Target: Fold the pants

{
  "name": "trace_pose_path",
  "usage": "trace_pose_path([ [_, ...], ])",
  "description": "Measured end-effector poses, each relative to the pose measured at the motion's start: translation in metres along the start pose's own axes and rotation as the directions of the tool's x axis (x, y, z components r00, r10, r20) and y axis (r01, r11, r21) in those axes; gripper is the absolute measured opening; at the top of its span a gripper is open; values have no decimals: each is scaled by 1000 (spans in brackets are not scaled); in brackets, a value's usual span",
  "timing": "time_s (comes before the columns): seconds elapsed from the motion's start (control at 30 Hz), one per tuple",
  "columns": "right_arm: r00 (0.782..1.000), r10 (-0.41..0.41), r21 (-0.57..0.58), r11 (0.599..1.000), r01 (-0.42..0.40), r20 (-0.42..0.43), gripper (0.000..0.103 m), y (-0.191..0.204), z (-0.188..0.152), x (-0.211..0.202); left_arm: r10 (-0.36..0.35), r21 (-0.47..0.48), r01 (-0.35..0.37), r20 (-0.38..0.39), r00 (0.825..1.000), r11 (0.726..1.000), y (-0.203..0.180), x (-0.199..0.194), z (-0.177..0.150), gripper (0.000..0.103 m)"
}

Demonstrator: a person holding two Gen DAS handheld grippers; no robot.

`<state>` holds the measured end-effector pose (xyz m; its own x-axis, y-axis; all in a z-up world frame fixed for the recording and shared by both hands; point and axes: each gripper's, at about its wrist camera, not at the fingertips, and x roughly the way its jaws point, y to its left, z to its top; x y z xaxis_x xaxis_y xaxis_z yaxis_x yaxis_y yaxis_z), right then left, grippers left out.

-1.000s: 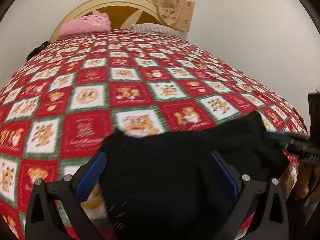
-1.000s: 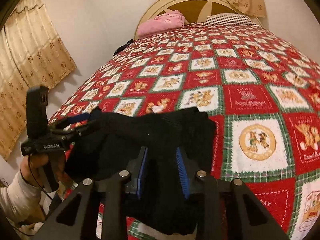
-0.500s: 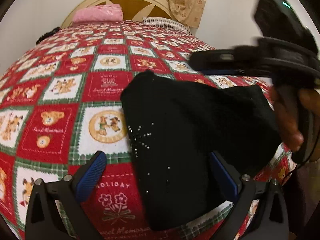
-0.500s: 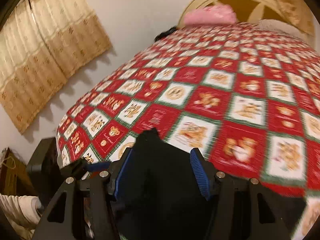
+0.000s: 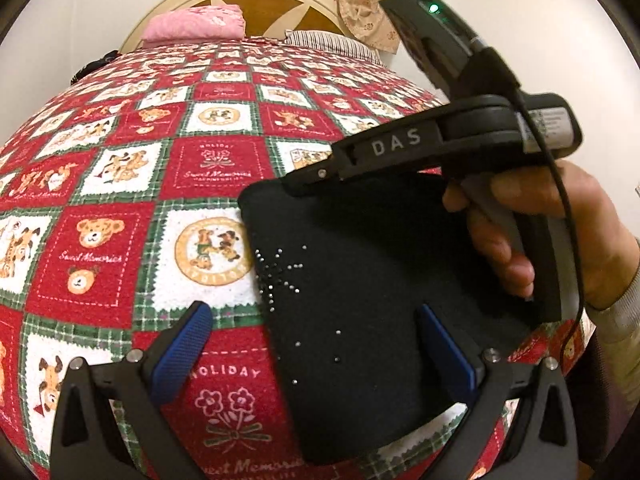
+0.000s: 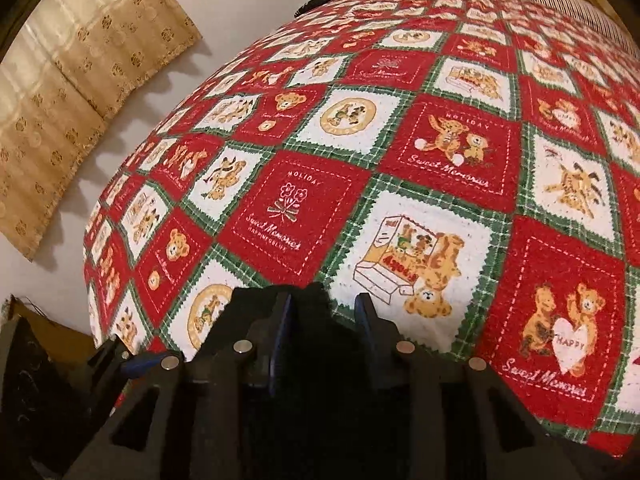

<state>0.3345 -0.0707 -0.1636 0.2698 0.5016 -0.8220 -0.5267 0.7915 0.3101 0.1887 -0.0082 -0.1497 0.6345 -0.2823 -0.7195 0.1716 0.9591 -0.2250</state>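
On the quilt, near its foot edge, the black pants lie folded into a compact block, a patch of small studs on the side away from your right hand. Your left tool gapes wide above them, gripping nothing. Your right tool pinches the pants' far corner, its fingers narrow on the cloth.

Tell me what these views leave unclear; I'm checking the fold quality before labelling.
- Left wrist view: the right gripper and hand cover the far edge of the folded black pants.
- Right wrist view: the gripper's own body hides most of the pants; whether its fingers pinch cloth is unclear.
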Motion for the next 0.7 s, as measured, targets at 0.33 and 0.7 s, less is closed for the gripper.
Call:
trace_pose_path([
  [0.33,989,-25,54,998,17,146,46,-19,-16,-62,0,0,0,-10,1000,1000,0,-1,0,103],
  [0.7,957,-125,122,988,96,263,59,-42,-80,-141,-30,-14,29,-34,999,999,4,-5,7,103],
])
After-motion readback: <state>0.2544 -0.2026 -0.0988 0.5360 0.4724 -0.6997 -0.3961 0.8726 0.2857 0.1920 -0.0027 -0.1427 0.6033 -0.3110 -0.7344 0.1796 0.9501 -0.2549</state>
